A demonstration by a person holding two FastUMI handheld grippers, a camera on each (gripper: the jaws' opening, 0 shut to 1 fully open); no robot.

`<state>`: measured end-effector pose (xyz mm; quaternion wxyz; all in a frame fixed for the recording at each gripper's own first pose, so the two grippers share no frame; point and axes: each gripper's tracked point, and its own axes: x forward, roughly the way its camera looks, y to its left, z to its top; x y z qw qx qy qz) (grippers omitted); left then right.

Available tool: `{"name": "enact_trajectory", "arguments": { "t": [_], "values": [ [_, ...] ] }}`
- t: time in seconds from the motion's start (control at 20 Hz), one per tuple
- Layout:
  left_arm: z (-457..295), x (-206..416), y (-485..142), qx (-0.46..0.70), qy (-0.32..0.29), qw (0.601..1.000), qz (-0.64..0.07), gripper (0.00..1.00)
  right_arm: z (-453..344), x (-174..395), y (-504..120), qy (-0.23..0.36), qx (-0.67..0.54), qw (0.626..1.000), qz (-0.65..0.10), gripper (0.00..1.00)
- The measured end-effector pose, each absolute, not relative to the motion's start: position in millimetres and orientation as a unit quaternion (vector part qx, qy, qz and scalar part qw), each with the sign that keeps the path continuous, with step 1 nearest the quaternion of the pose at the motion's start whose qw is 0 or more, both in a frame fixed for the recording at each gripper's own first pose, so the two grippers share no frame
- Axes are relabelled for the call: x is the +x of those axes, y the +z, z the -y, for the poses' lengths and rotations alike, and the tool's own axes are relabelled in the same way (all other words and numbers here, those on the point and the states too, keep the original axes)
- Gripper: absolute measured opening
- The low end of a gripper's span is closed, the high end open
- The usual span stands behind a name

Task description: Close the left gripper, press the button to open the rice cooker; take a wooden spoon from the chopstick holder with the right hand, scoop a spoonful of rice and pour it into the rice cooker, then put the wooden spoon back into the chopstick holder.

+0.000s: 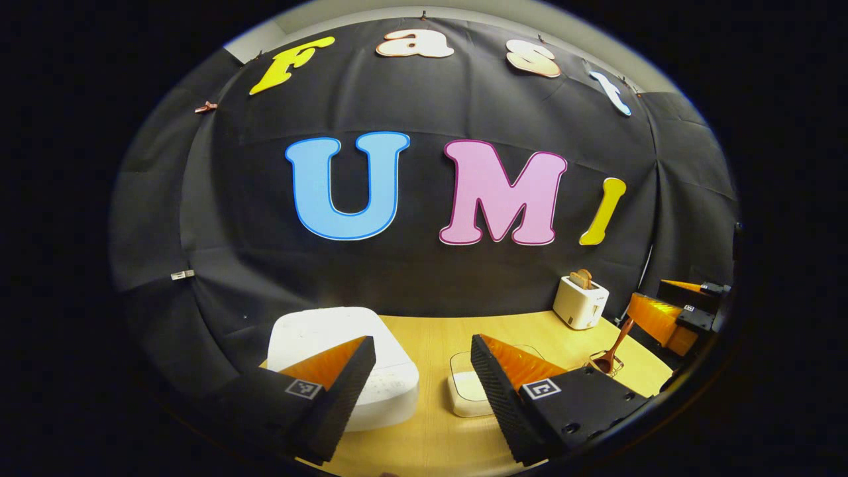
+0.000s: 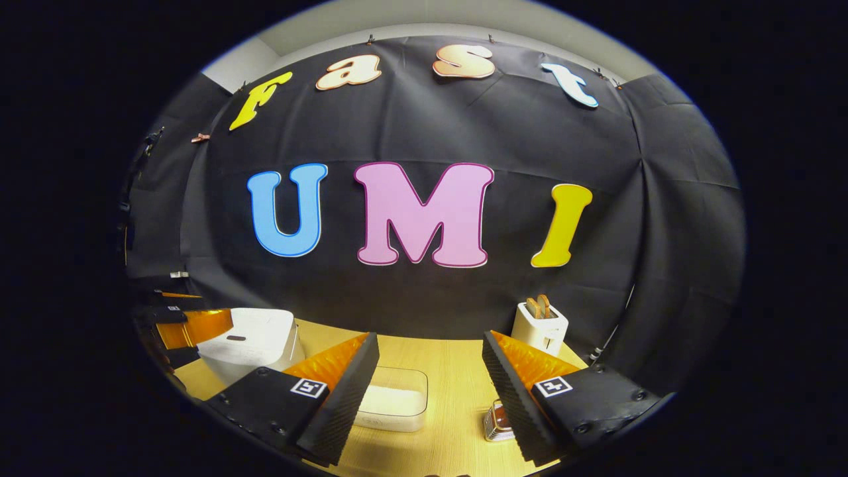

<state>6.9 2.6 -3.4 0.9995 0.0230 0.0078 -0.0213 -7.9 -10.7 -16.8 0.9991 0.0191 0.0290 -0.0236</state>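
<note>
Hovering level above table [image 1: 424,331]: left claw [image 1: 424,384] agape, empty; right claw [image 2: 430,384] agape, empty.

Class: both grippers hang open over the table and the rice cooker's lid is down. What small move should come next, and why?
Probably shut the left gripper. Its fingers stand wide apart with nothing between them, the white rice cooker below is closed, and pressing its button likely needs a closed tip. The right gripper can wait, open.
</note>
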Motion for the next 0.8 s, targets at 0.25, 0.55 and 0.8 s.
{"name": "enact_trajectory", "arguments": {
  "t": [0.25,0.55,0.8],
  "values": [
    [-20,18,-3,0.028,-0.013,0.999,-0.015,0.67,8,-11,-19,-0.021,0.015,0.999,-0.033,0.98],
    [-60,39,-2,0.028,0.027,0.999,-0.024,0.28,7,-10,-24,-0.025,0.009,0.999,-0.044,0.98],
    [-100,61,-22,-0.002,0.058,0.997,-0.058,0.05,8,-10,-30,-0.030,0.004,0.998,-0.054,0.98]
  ]
}}
